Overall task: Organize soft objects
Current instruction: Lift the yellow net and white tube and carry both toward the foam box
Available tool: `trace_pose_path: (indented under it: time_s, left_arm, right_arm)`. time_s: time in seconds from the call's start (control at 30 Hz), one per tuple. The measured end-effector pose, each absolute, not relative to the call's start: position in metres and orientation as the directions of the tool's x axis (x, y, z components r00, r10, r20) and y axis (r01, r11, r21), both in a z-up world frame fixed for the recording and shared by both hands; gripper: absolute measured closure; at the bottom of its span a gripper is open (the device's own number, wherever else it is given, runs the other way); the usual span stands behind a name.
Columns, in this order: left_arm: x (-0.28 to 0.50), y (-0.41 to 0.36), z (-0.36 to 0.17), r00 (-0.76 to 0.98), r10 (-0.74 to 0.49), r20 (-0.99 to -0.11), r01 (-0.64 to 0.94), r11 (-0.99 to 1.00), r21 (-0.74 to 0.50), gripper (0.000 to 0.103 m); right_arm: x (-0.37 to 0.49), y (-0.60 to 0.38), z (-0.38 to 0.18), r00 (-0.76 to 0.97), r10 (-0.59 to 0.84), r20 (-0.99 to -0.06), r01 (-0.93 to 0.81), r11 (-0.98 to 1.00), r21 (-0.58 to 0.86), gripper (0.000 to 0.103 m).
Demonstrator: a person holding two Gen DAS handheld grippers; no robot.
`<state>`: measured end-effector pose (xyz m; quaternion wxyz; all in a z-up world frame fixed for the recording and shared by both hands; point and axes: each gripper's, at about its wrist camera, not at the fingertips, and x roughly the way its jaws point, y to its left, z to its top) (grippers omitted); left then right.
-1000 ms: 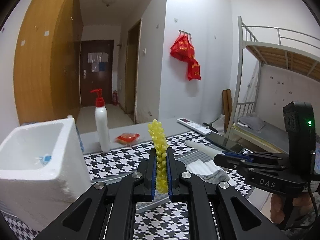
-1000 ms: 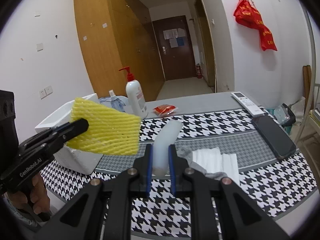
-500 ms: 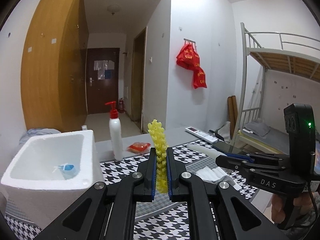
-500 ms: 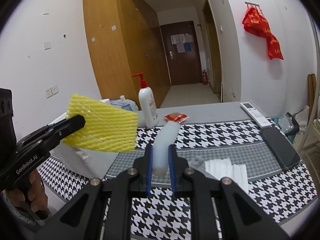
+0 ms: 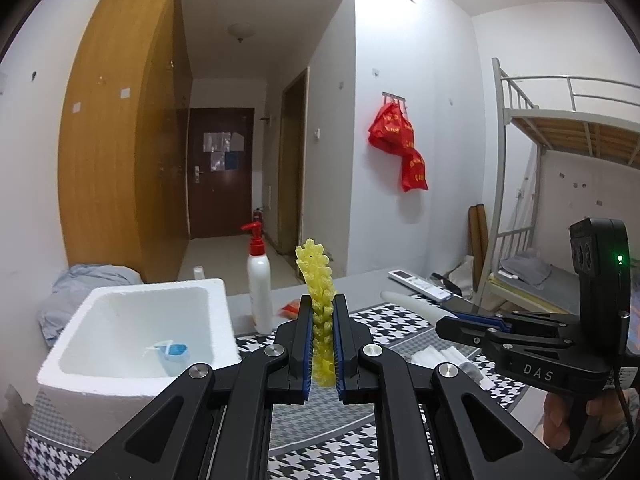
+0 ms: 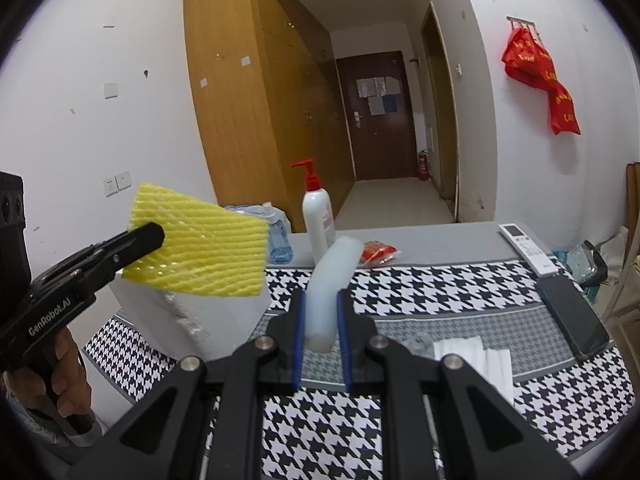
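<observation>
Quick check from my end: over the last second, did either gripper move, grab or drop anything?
Both grippers rose and tilted up, so the table sits lower in each view, and the left gripper drew level with the foam box, whose inside now shows. Nothing was grabbed or dropped: it stays clamped on the yellow foam net, and the right gripper on the white foam tube. The table items look unmoved.

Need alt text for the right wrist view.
Right tongs grip a white foam tube above a houndstooth table. At left, the left tongs hold a yellow foam net in front of a white foam box.
</observation>
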<state>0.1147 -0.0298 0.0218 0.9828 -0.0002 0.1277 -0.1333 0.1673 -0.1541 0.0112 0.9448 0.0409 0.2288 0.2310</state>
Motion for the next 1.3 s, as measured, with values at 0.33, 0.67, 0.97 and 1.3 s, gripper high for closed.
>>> trace_pose_path:
  time_s: [0.33, 0.67, 0.97, 1.3]
  left_arm:
    - [0.109, -0.014, 0.029, 0.943, -0.237, -0.233, 0.235, 0.971, -0.035, 0.094]
    - [0.104, 0.001, 0.035, 0.959, -0.193, -0.209, 0.189, 0.981, -0.038, 0.094]
    - [0.103, 0.012, 0.040, 0.970, -0.133, -0.202, 0.129, 0.991, -0.033, 0.094]
    - [0.102, 0.026, 0.042, 0.976, -0.091, -0.200, 0.085, 0.996, -0.038, 0.094]
  right_arm:
    - [0.169, -0.139, 0.017, 0.778, 0.493, -0.390, -0.458, 0.869, 0.187, 0.085]
    - [0.171, -0.123, 0.024, 0.764, 0.526, -0.374, -0.495, 0.849, 0.184, 0.085]
    - [0.178, -0.107, 0.032, 0.738, 0.573, -0.356, -0.548, 0.817, 0.180, 0.085]
    - [0.180, -0.087, 0.041, 0.719, 0.605, -0.341, -0.590, 0.791, 0.160, 0.085]
